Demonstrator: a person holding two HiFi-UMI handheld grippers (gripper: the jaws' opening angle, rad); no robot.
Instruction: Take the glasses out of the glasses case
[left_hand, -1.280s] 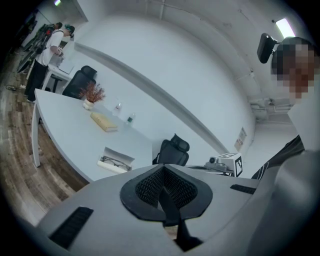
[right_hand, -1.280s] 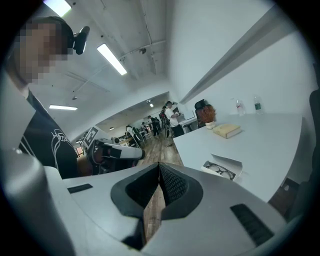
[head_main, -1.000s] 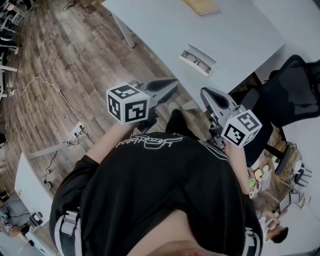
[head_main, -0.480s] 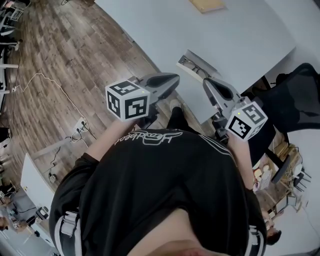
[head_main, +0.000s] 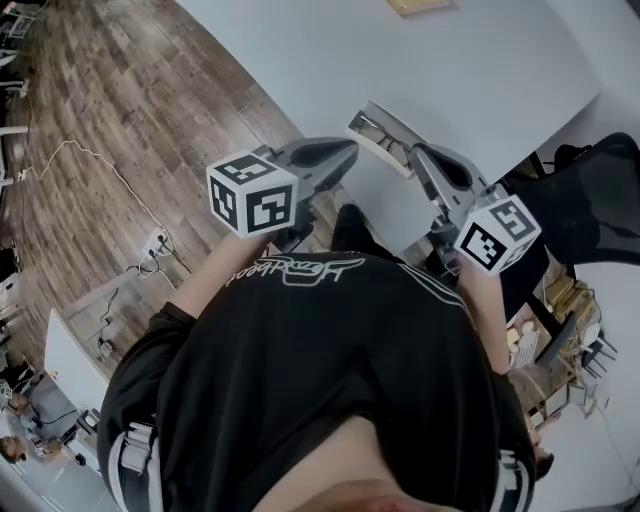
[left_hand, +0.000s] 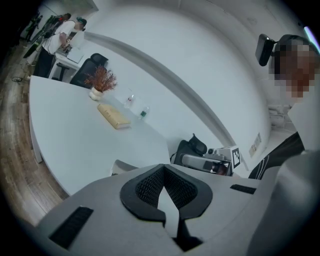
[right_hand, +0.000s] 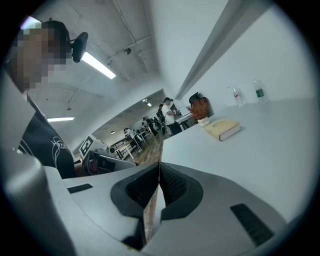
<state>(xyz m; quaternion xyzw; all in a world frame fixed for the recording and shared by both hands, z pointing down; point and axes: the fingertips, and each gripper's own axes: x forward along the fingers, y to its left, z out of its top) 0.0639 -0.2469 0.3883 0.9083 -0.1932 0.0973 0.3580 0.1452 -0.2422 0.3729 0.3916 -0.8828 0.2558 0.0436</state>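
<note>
- The head view looks steeply down from above the person's black shirt (head_main: 320, 380), onto the near edge of the wide white bench (head_main: 480, 80) and the wooden plank floor (head_main: 120, 120).
- The left tool (left_hand: 164, 172) view sits low and close behind its own jaws, facing across the bench toward a tan book (left_hand: 114, 116).
- The right tool (right_hand: 159, 169) view looks along the bench edge from the opposite side.
- Both tool views share the book and the bench, and each catches the other tool.

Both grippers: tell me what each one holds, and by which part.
Nothing is held. The left gripper and the right gripper each have their jaws together on nothing. The glasses lie untouched in the open glasses case.
</note>
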